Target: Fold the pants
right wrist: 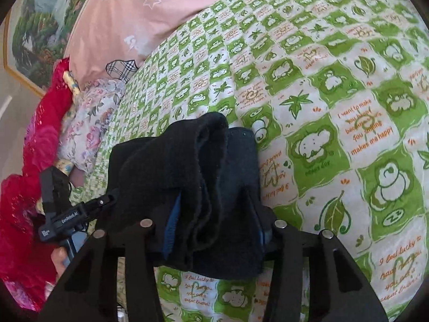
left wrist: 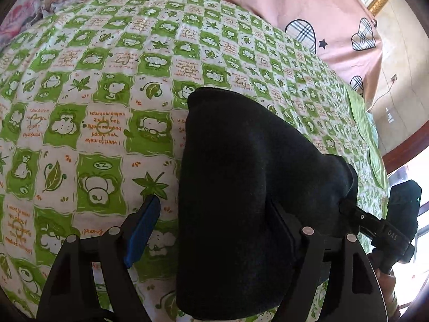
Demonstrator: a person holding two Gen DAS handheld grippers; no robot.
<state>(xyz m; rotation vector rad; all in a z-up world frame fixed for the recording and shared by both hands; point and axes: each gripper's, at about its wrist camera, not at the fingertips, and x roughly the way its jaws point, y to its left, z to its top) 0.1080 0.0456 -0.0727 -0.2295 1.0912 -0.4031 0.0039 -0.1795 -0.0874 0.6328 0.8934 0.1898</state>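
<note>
The black pants (left wrist: 241, 182) lie bunched on the green patterned bed cover, and show in the right wrist view (right wrist: 193, 166) too. My left gripper (left wrist: 214, 228) is open: its blue-padded left finger (left wrist: 142, 233) stands clear on the cover, and the pants drape over its right finger, which is hidden. My right gripper (right wrist: 214, 222) is open wide around a thick fold of the pants; blue pads (right wrist: 171, 222) show on both sides of the cloth. The right gripper also shows at the right edge of the left wrist view (left wrist: 375, 222).
The green and white checked bed cover (left wrist: 93, 107) spreads all around. A pink quilt with plaid hearts (left wrist: 308, 8) lies at the head. A floral pillow (right wrist: 91, 123) and red fabric (right wrist: 29, 161) lie at the side. The bed's edge and a wall (left wrist: 396, 94) are at right.
</note>
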